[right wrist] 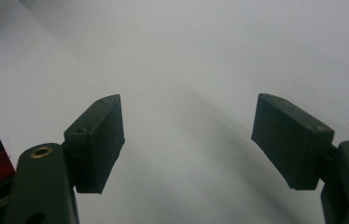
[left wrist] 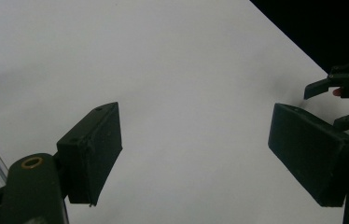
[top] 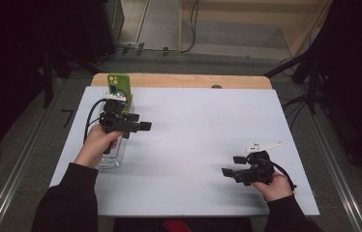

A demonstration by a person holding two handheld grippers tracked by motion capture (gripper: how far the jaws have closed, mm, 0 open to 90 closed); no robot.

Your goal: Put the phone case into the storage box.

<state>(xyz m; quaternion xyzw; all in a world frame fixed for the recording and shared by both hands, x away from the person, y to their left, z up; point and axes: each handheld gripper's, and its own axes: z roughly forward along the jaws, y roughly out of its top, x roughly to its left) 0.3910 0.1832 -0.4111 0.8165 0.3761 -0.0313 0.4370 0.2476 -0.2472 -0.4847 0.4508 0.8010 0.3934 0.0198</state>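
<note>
Well apart, left claw [top: 146,126], right claw [top: 233,165], both gaping

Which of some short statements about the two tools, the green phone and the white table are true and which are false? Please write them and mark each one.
1. The left tool is open, with nothing between its jaws. True.
2. The right tool is shut on a small white part. False: it is open over the bare white table and holds nothing.
3. The green phone stands at the far left part of the table. True.
4. The phone lies flat beside the right hand. False: it stands upright, far from that hand.
5. The left hand is above a clear container near the table's left edge. True.
</note>
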